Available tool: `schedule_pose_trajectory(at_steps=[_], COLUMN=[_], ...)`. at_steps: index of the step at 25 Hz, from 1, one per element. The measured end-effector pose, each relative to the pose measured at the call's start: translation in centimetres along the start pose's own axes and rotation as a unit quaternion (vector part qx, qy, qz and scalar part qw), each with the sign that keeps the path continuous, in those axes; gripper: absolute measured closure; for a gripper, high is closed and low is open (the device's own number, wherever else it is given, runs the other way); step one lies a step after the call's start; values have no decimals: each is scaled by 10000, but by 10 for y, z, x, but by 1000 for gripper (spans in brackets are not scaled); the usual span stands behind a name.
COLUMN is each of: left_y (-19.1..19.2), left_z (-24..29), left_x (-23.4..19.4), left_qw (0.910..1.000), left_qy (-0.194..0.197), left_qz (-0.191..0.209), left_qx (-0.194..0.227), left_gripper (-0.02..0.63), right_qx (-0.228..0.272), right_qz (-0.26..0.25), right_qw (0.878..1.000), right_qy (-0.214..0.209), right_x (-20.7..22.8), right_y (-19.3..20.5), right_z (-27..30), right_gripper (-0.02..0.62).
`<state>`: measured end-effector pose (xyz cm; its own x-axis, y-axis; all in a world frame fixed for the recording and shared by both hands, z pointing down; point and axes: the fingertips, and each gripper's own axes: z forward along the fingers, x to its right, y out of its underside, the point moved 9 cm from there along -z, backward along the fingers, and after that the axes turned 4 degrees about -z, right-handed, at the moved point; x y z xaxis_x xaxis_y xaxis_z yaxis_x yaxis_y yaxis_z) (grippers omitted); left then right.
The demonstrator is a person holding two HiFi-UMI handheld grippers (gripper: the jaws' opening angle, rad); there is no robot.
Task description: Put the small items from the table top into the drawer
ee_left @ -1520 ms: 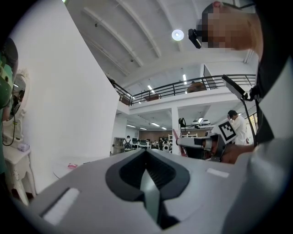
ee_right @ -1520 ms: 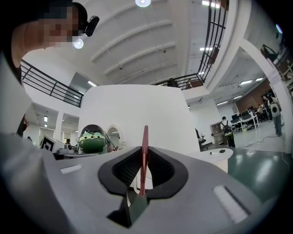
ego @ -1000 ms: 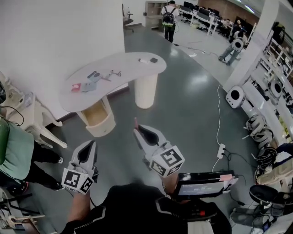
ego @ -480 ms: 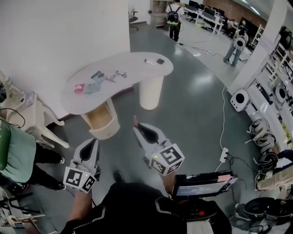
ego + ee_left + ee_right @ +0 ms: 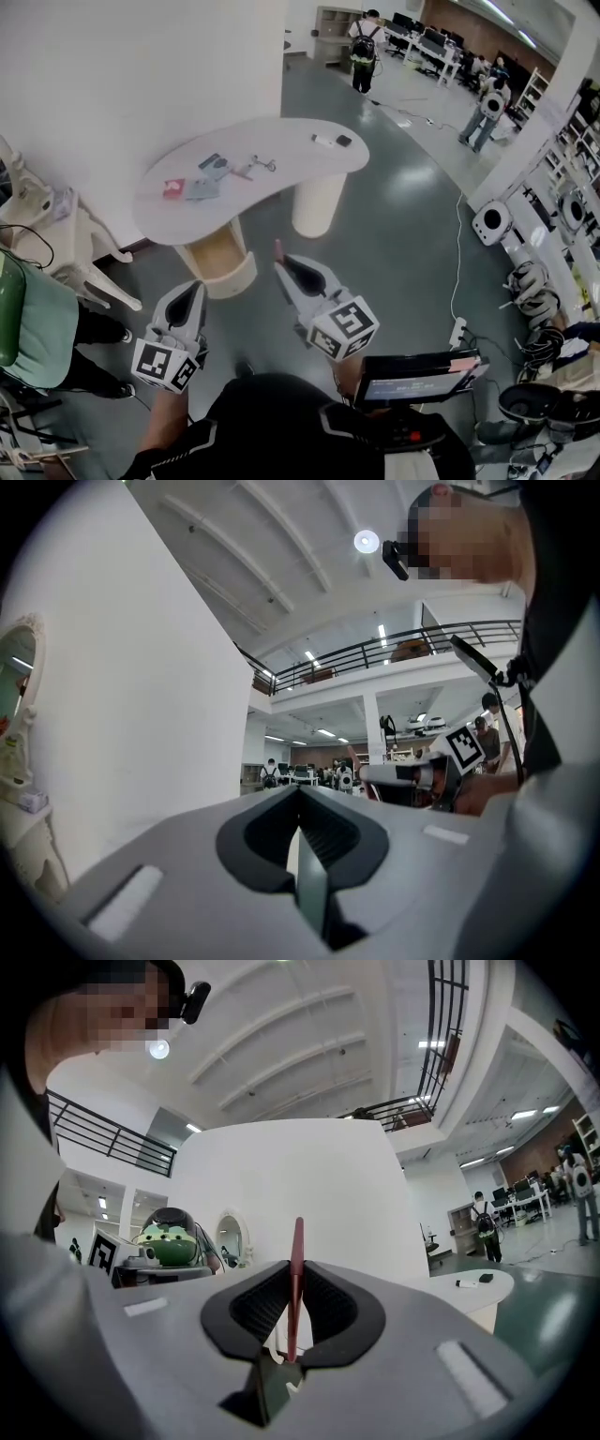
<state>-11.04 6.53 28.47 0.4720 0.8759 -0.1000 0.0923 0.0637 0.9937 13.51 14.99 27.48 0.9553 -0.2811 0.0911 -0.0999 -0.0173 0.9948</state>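
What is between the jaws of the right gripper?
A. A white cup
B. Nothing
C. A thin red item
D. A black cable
C: in the right gripper view, the right gripper is shut on a thin red item that stands up between its jaws.

- L gripper (image 5: 194, 286) & R gripper (image 5: 281, 266): pale grey moulded shells, rounded, tapering to the tips.
- Pads (image 5: 258, 1307): black, ribbed, set in dark cut-outs.
- Marker cube (image 5: 164, 364) on L, second cube (image 5: 343, 328) on R: white w/ black square codes.
- Top (image 5: 272, 422): black, short slvs, thin pale piping nr shoulders.
- Head cam (image 5: 397, 559): small, black.
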Motion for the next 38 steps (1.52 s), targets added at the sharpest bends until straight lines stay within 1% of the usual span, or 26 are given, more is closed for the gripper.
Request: schedule_pose_trajectory(at_steps=[8, 13, 16, 21, 24, 28, 32, 38], left_y=[-4, -6, -2, 0, 4, 10, 8, -4], left_z=[8, 4, 5, 14, 23, 41, 66, 107], left_x=[-52, -91, -110, -126, -134, -138, -138, -142], left_qw=[9999, 9999, 9998, 9997, 9998, 9997, 9993, 9981], left_qy=[79, 57, 80, 120, 67, -95, -316, -601], left_qz=[45, -61, -92, -168, -196, -200, -188, -112], left_qx=[56, 145, 125, 119, 43, -53, -105, -50], left_gripper=[606, 606, 606, 606, 606, 606, 606, 606], right_qx=[-18, -92, -75, -183, -225, -240, -266, -130], right_qz=[-24, -54, -66, -79, -26, 62, 193, 122], right_qw=[10000, 9999, 9999, 9997, 9996, 9997, 9994, 9985], right_qy=[76, 98, 108, 144, 152, 37, -141, -509], right_x=[-4, -15, -20, -13, -2, 21, 50, 88], right_y=[2, 5, 6, 7, 11, 15, 16, 5], right_z=[60, 96, 114, 131, 142, 156, 170, 199], right_gripper=[549, 549, 548, 549, 549, 548, 549, 549])
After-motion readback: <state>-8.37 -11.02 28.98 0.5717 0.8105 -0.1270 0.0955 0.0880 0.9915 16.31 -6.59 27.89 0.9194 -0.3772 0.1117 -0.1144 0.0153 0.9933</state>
